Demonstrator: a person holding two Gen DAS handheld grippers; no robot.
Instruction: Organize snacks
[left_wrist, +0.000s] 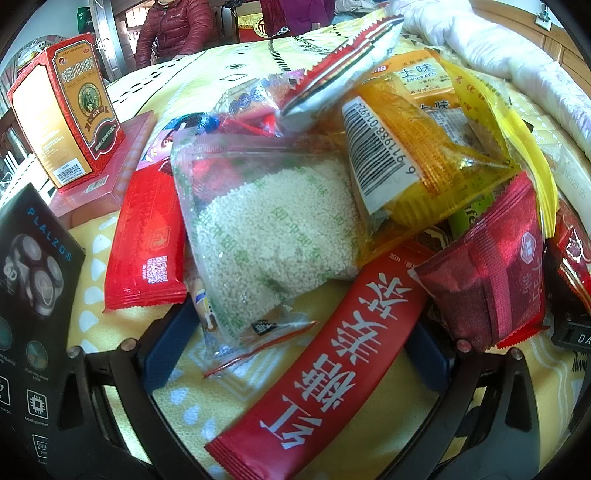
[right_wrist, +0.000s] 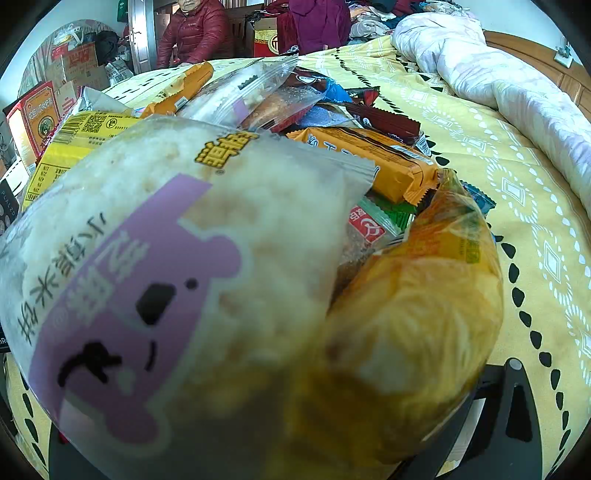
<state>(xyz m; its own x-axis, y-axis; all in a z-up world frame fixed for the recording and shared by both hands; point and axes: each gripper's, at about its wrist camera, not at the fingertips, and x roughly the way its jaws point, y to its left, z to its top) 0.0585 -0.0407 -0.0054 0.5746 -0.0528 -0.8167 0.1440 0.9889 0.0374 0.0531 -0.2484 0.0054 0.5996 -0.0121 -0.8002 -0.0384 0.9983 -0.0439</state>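
A heap of snack packets lies on a yellow patterned bedspread (left_wrist: 229, 402). My left gripper (left_wrist: 295, 350) stands wide open low over it, blue fingers (left_wrist: 166, 343) apart. A long red sachet (left_wrist: 332, 362) lies slanted across the gap, beside a clear packet of puffed rice cake (left_wrist: 273, 229). A dark red packet (left_wrist: 491, 273) and an orange barcoded packet (left_wrist: 402, 151) lie further right. In the right wrist view a white packet with a purple bear (right_wrist: 155, 288) and a yellow packet (right_wrist: 413, 310) press close to the lens and hide the fingers. Only the black frame (right_wrist: 513, 402) of that gripper shows.
A red and orange box (left_wrist: 66, 107) stands on a flat pink box (left_wrist: 110, 166) at the left, with a black shaver box (left_wrist: 33, 280) nearer. A rolled white quilt (right_wrist: 498, 81) lies at the right. Two people in red and purple jackets sit beyond the bed.
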